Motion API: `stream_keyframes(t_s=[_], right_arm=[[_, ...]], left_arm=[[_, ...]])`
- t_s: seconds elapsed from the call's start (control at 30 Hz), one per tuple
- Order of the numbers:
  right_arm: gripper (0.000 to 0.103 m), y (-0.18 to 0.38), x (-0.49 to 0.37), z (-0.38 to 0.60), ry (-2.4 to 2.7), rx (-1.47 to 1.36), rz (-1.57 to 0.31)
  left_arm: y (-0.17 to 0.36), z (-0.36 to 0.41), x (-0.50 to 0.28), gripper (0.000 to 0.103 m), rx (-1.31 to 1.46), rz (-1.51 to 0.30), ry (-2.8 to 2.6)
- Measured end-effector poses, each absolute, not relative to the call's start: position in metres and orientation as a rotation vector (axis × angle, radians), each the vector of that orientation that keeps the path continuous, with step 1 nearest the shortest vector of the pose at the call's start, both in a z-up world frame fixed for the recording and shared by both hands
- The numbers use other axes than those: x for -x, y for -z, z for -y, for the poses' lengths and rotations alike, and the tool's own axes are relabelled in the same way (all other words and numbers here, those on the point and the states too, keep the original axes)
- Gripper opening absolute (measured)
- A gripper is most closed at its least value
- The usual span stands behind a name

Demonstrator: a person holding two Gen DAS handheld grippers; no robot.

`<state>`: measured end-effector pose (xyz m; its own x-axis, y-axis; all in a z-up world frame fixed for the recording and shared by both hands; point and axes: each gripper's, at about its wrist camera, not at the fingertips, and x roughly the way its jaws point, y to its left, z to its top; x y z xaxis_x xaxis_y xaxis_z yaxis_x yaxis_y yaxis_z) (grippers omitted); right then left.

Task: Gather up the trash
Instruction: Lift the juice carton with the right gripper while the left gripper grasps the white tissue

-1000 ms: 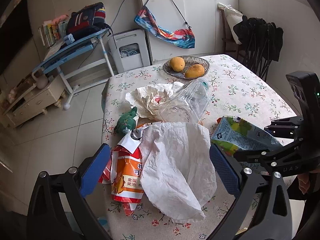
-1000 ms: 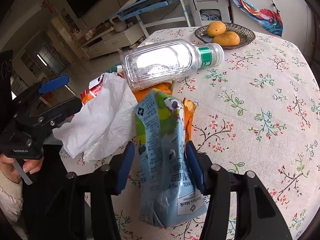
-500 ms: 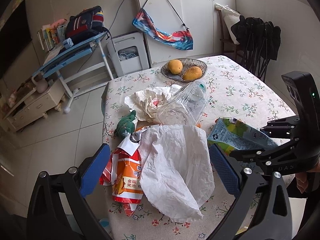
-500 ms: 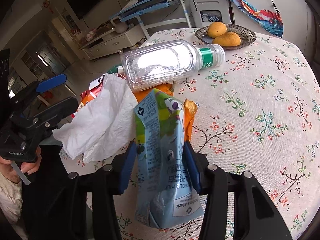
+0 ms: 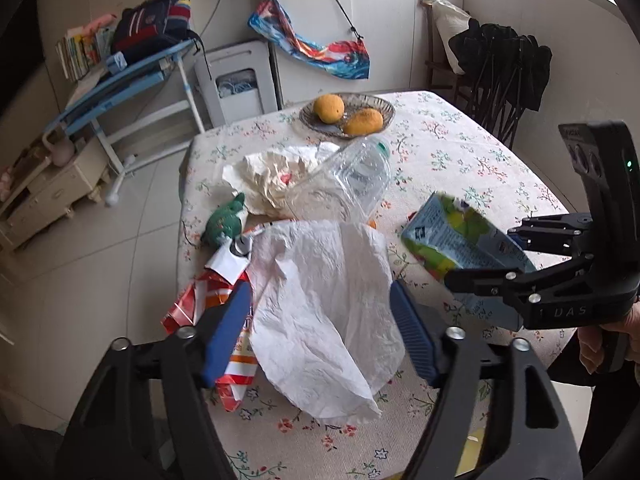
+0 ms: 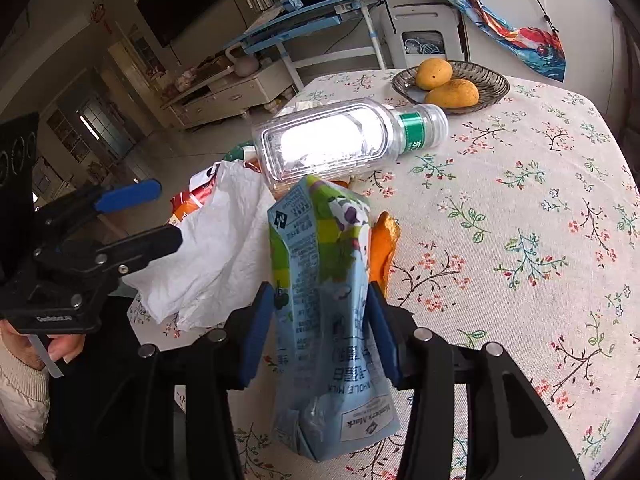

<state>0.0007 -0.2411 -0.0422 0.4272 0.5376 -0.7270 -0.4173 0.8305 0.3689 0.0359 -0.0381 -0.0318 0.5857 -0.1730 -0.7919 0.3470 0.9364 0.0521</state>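
My right gripper is shut on a crushed blue-and-green milk carton and holds it lifted off the table; it also shows in the left wrist view. My left gripper is partly closed around a crumpled white paper sheet, its blue pads beside the paper's edges. A red-orange snack wrapper lies under the paper's left side. A clear empty plastic bottle lies on its side behind. An orange peel lies by the carton.
The floral-cloth table holds a glass bowl with two mangoes at the far end, a crumpled white wrapper and a small green item. The table's left edge drops to tiled floor.
My left gripper has narrowed around the white paper. My right gripper has tightened on the carton and raised it slightly.
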Motion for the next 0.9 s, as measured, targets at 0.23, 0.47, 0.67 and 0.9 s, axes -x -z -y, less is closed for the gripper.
stream_keyframes(t_s=[0.23, 0.47, 0.67, 0.9], right_arm=[[0.046, 0.031, 0.003, 0.249, -0.589, -0.164, -0.924], [0.032, 0.020, 0.007, 0.259, -0.580, -0.207, -0.890], [0.032, 0.019, 0.010, 0.259, -0.583, -0.209, -0.882], [0.032, 0.019, 0.009, 0.261, -0.581, -0.220, -0.881]], left_arm=[[0.060, 0.043, -0.035, 0.003, -0.244, -0.978, 0.315], [0.041, 0.024, -0.026, 0.002, -0.091, -0.911, 0.342], [0.052, 0.034, -0.029, 0.080, -0.171, -0.897, 0.191], [0.085, 0.061, -0.040, 0.027, -0.311, -0.979, 0.194]])
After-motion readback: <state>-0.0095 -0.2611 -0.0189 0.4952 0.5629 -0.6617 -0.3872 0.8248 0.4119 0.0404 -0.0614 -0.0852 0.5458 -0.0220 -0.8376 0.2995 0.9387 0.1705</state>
